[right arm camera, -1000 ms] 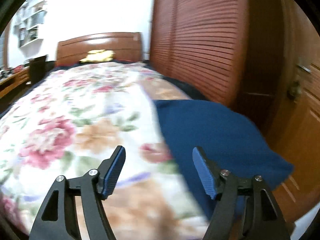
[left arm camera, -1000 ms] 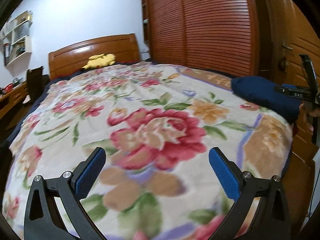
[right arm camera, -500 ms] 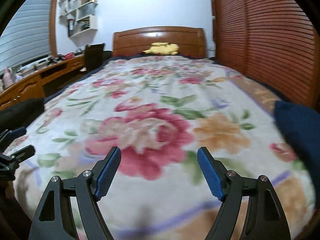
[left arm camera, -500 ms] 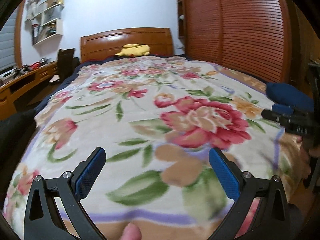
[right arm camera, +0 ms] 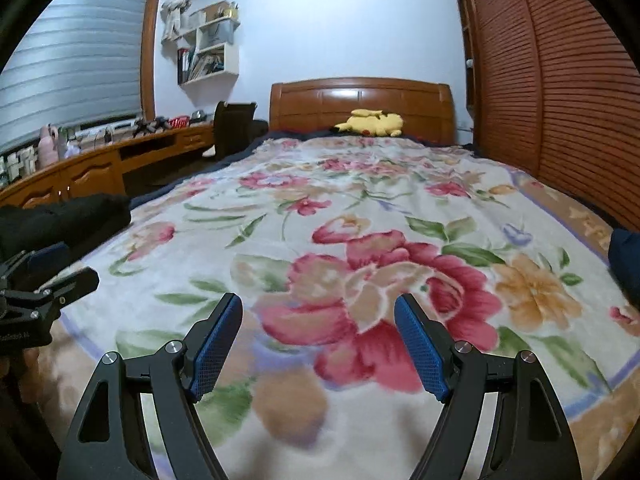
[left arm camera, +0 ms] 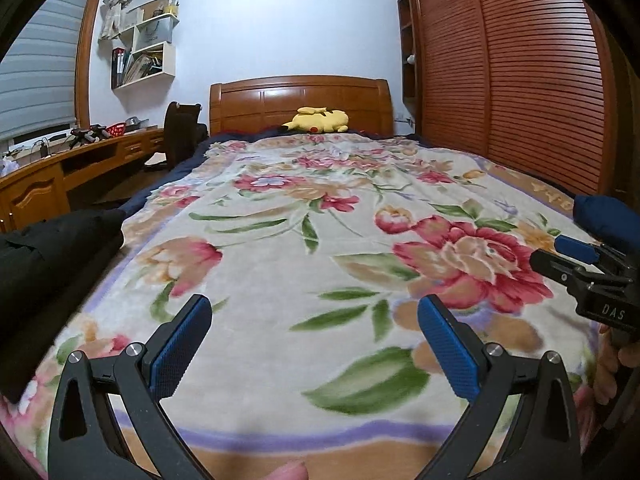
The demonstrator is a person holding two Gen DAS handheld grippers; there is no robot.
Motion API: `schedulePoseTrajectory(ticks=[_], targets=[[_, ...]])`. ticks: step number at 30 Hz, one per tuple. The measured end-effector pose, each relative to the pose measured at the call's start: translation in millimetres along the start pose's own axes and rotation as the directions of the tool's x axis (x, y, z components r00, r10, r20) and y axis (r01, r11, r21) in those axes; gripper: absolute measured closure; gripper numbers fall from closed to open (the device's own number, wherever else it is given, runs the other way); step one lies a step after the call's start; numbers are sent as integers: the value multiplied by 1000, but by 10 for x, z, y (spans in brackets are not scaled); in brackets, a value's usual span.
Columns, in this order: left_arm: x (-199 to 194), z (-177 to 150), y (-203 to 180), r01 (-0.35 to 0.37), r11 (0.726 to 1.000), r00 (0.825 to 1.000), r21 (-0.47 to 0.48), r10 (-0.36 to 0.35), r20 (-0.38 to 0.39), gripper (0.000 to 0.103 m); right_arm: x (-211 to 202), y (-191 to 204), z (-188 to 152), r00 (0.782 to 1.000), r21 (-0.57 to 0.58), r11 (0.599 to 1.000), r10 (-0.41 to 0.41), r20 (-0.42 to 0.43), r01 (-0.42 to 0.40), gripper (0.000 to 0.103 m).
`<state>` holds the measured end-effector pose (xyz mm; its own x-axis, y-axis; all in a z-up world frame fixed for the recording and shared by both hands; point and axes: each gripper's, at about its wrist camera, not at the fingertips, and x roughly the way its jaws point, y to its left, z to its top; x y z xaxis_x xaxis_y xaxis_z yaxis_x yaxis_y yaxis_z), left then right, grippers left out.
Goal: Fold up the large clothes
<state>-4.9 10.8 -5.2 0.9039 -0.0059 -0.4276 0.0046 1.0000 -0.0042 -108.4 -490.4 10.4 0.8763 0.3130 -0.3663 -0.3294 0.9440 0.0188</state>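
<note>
A dark blue garment (left arm camera: pixel 606 216) lies bunched at the right edge of a bed, on a floral blanket (left arm camera: pixel 320 240). A black garment (left arm camera: pixel 56 240) lies in a heap at the bed's left edge. Between them, above the near end of the blanket, two black grippers with blue pads point toward the headboard (left arm camera: pixel 300 100). The left gripper (left arm camera: pixel 316 344) has its jaws spread wide with nothing between them; the black garment is off to its left. The right gripper (right arm camera: pixel 320 344) is likewise wide apart and holds nothing; the blue garment (right arm camera: pixel 626 268) lies off to its right, apart from its fingers. A yellow plush toy (left arm camera: pixel 318 120) rests by the headboard.
</note>
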Motion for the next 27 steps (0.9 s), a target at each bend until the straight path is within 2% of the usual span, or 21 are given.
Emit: schedulePoseTrajectory(ticks=[5, 27], targets=[[60, -42, 19, 3, 1000, 1000, -3, -3, -19, 0, 88, -55, -85, 1000, 7, 1000, 14, 11, -14, 23], [60, -71, 42, -4, 1000, 1000, -26, 4, -11, 0, 226, 90, -140, 999, -18, 1000, -6, 40, 7, 23]])
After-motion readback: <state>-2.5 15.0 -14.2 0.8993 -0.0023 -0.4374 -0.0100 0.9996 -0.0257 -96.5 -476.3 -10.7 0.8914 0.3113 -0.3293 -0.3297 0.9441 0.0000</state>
